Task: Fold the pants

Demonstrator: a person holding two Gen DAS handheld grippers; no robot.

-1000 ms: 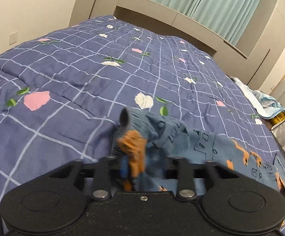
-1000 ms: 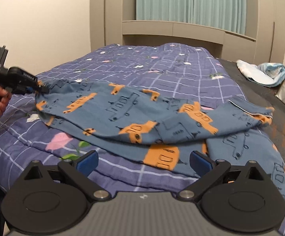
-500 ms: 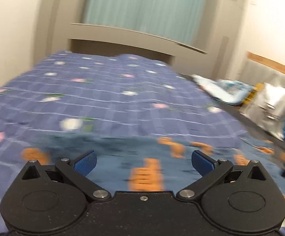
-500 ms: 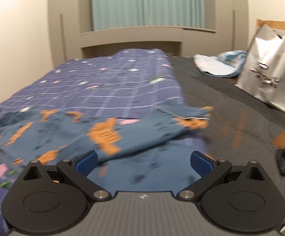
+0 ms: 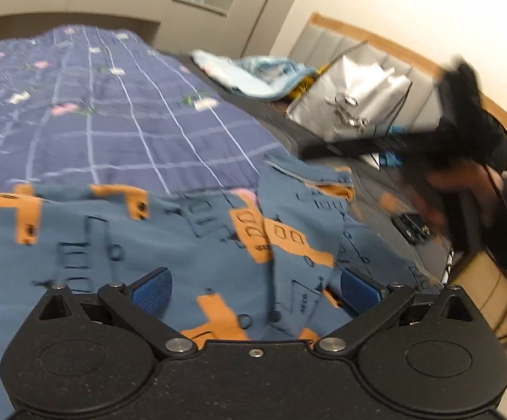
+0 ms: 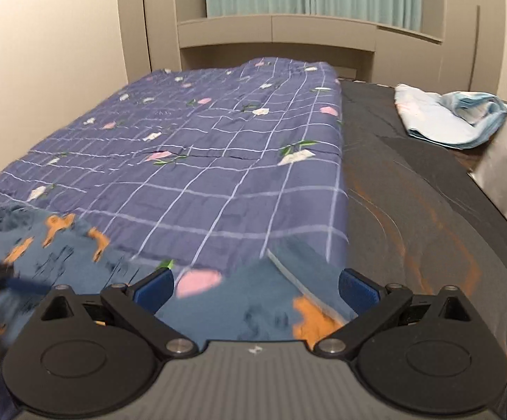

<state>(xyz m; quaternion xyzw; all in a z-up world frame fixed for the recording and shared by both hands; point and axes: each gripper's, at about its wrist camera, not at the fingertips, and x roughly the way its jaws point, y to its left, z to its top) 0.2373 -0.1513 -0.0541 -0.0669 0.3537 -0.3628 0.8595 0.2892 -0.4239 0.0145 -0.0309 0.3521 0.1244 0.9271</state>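
Both my claws, left (image 5: pixel 253 287) and right (image 6: pixel 255 287), gape wide, holding nothing, over the pants (image 5: pixel 190 241) spread on the bed (image 6: pixel 218 161), likely lining up grips for a fold.

Matt cloth pants (image 5: pixel 190 245) on soft quilted bedspread (image 6: pixel 225 161).

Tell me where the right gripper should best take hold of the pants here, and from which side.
Probably the raised hem corner of the pants, the pale-edged cuff lying directly ahead of the open right gripper. It peaks off the quilt, so one pad could slide beneath. Come straight in low from the near side, jaws spanning the edge.
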